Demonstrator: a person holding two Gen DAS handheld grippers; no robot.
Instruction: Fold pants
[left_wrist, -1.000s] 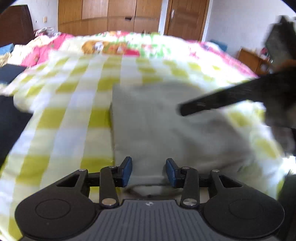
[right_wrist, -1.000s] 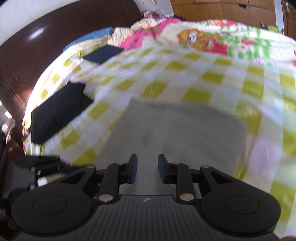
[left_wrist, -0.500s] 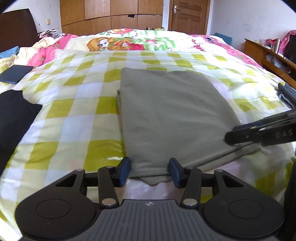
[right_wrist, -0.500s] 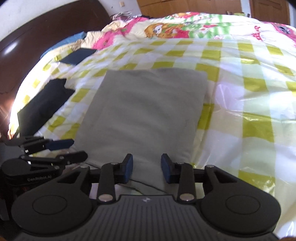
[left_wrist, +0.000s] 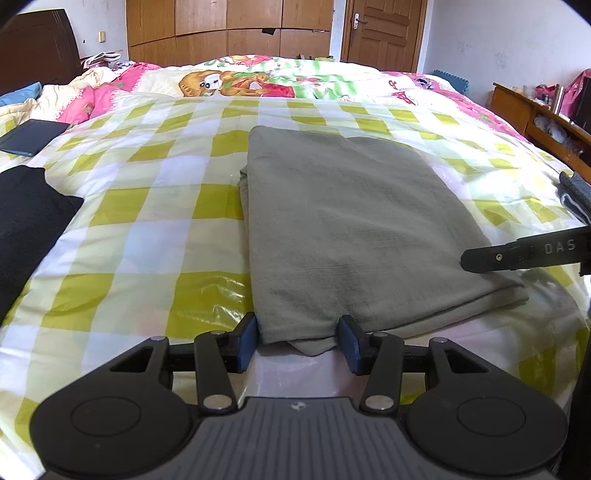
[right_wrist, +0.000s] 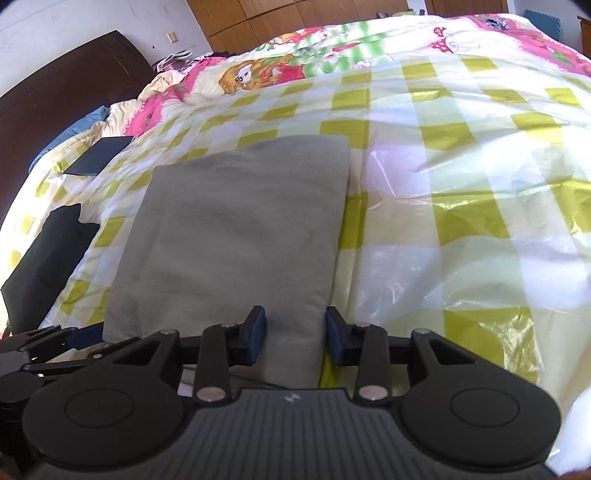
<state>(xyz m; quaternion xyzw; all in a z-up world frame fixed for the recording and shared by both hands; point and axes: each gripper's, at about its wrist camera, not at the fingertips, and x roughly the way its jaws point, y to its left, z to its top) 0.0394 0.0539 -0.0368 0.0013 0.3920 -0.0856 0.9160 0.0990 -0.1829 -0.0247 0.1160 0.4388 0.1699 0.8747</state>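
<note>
While both wrist cameras looked along the bed, I saw the pants lying as a folded grey-green rectangle on the yellow-and-white checked cover, long edges running away from me. My left gripper sat at the near left corner of the stack, its blue-padded fingers spread wide with the corner of cloth between them; neither pad pressed the fabric. A lower layer poked out slightly beneath the top fold at that corner. My right gripper stood at the near right part of the pants, jaws also parted, the cloth's edge passing between the pads and gripped by neither. From the left camera, one black finger of the right gripper reached in over the right edge of the pants. A black garment lay on the cover to the left, well apart from the pants, and a dark flat rectangle lay beyond it.
</note>
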